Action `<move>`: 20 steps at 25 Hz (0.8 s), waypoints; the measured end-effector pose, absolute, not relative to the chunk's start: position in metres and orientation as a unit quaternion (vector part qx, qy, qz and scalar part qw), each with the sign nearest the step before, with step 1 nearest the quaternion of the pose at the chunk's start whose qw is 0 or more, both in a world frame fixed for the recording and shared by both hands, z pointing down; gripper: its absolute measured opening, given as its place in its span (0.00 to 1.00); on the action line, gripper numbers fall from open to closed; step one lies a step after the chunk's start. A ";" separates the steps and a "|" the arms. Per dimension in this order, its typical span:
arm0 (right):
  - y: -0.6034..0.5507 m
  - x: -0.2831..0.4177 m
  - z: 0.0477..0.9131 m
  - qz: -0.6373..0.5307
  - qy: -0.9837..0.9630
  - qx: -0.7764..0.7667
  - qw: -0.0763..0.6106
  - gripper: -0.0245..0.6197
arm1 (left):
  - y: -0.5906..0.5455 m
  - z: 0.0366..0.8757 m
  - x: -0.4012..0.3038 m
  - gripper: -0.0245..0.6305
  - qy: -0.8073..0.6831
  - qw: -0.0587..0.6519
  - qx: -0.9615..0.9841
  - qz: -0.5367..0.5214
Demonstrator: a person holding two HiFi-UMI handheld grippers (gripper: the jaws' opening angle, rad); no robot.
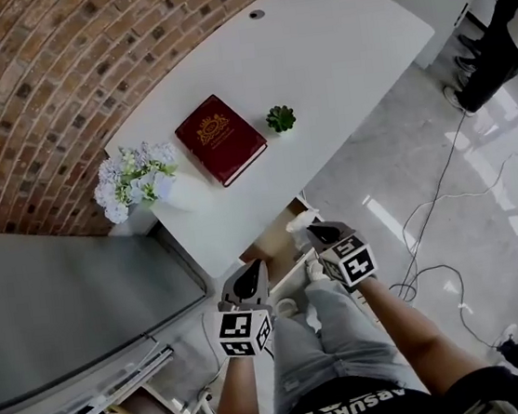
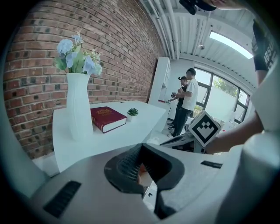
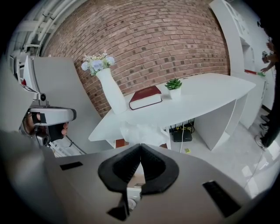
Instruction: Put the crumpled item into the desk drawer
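The crumpled white item (image 1: 302, 219) hangs just below the front edge of the white desk (image 1: 334, 52), and my right gripper (image 1: 313, 230) is shut on it. In the right gripper view the crumpled item (image 3: 142, 131) bulges out beyond the meeting tips of the right gripper (image 3: 140, 146). Under it the desk drawer (image 1: 277, 242) stands pulled out, with its wooden inside showing. My left gripper (image 1: 253, 270) hangs lower left of the drawer, shut and holding nothing. In its own view the left gripper (image 2: 141, 146) points towards the desk, with the right gripper (image 2: 192, 135) to its right.
On the desk lie a red book (image 1: 221, 139), a small potted plant (image 1: 280, 118) and a white vase of flowers (image 1: 134, 181). A grey panel (image 1: 63, 291) stands to the left. Cables (image 1: 430, 227) trail over the floor on the right. A person (image 1: 500, 31) stands at the far right.
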State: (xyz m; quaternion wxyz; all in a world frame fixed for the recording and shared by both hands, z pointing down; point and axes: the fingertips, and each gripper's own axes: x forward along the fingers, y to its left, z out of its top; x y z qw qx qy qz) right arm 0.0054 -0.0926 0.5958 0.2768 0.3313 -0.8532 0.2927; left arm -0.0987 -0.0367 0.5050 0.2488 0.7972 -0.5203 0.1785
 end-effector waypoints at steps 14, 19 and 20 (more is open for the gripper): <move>-0.094 0.002 0.634 0.306 -0.849 0.313 0.295 0.04 | -0.037 0.535 -0.088 0.05 -0.516 0.265 0.793 0.184; -0.093 0.003 0.646 0.313 -0.846 0.312 0.297 0.04 | -0.036 0.543 -0.084 0.05 -0.513 0.269 0.793 0.190; -0.093 0.003 0.648 0.315 -0.845 0.312 0.298 0.04 | -0.037 0.544 -0.084 0.05 -0.513 0.270 0.792 0.192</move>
